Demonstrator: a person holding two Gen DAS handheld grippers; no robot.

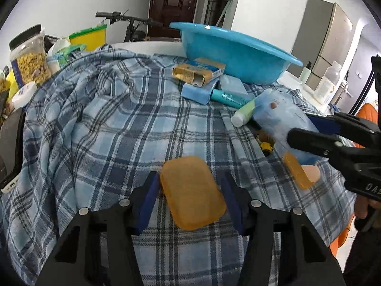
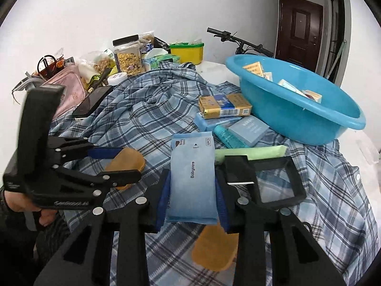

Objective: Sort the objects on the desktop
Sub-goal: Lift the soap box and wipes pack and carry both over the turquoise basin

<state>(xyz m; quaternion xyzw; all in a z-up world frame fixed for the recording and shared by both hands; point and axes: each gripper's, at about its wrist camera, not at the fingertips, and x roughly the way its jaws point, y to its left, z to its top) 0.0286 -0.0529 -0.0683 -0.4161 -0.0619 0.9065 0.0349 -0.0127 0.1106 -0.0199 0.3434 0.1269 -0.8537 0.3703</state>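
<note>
a blue wipes packet (image 2: 192, 181) is clamped between the right gripper (image 2: 193, 199) fingers; an orange soap dish (image 1: 192, 191) is flanked by the left gripper (image 1: 190, 197) fingers, held apart.

Boxes (image 2: 225, 106), tube (image 2: 250, 153) block path to basin (image 2: 309, 128).

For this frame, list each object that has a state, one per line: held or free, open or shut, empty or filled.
Left gripper: open, straddling an amber translucent soap-like pad on the plaid cloth.
Right gripper: shut on the light-blue Babycare wipes pack.
Second amber pad: free, lying on the cloth.
Blue plastic basin: upright, holding a few small packets.
Gold-and-blue cigarette pack: lying flat on other boxes.
Clear cereal jar: lid on, partly filled.
</note>
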